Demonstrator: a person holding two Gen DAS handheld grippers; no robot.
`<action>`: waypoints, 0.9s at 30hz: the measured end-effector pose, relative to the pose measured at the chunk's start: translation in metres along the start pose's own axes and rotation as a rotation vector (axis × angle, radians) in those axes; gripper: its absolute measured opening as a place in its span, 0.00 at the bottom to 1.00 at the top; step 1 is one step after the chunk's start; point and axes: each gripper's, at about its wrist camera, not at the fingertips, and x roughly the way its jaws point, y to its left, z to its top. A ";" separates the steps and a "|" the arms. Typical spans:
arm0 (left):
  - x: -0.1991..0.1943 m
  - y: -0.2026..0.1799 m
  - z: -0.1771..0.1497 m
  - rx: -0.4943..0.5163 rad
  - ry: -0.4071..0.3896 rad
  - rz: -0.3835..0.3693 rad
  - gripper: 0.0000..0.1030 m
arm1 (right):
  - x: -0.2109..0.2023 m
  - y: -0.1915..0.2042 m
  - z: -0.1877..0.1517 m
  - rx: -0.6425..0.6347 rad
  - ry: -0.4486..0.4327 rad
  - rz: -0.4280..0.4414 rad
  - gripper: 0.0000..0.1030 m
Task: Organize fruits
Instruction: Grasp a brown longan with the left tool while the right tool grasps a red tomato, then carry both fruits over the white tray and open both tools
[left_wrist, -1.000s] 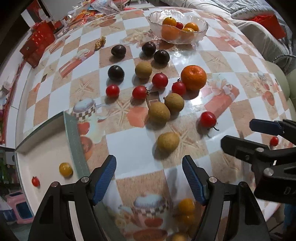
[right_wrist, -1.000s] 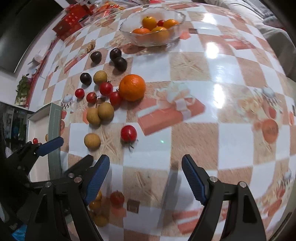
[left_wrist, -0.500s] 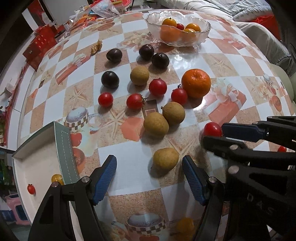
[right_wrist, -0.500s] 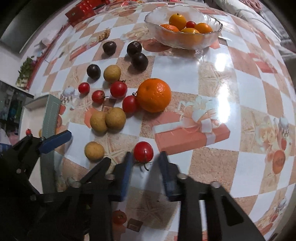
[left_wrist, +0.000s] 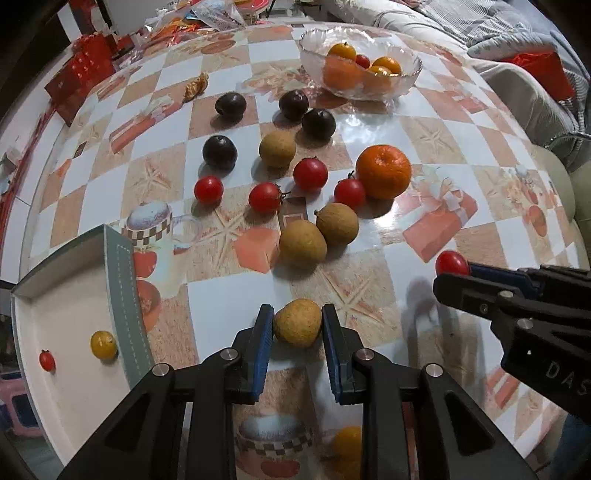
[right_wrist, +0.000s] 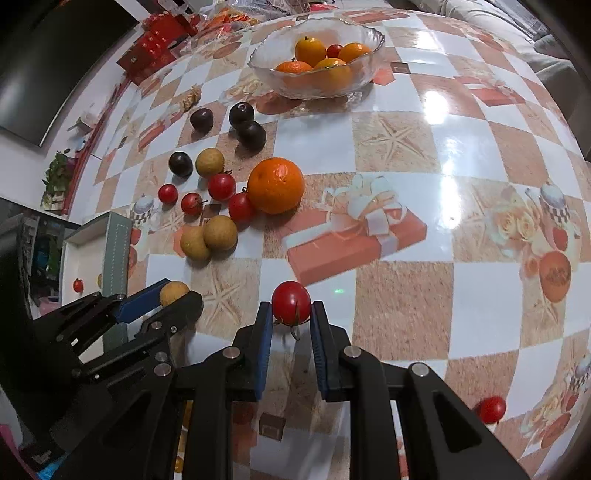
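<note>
Blue pads of your left gripper (left_wrist: 297, 325) are closed on a longan (left_wrist: 297, 322) near the tray (left_wrist: 122, 280). Your right gripper (right_wrist: 291, 317) is clamped on a tomato (right_wrist: 291, 302) on the table (right_wrist: 399, 155). Orange (right_wrist: 276, 190) and bowl (right_wrist: 317, 55) sit farther out.

My left gripper (left_wrist: 297, 323) sits low over the table (left_wrist: 436, 129), its blue pads (left_wrist: 264, 339) pressed against both sides of a tan longan (left_wrist: 297, 322); my right gripper (right_wrist: 291, 314), just to the right of the longan, has its pads (right_wrist: 264, 343) clamped on a red tomato (right_wrist: 291, 302); both point forward, side by side, fingers level.
</note>
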 end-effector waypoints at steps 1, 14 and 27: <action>-0.003 0.001 -0.001 0.001 -0.005 -0.004 0.27 | -0.002 0.000 -0.003 0.002 -0.001 0.003 0.21; -0.048 0.011 -0.014 -0.040 -0.069 -0.047 0.27 | -0.019 0.010 -0.022 0.011 -0.013 0.022 0.21; -0.082 0.064 -0.038 -0.130 -0.111 -0.017 0.27 | -0.029 0.058 -0.019 -0.069 -0.024 0.048 0.22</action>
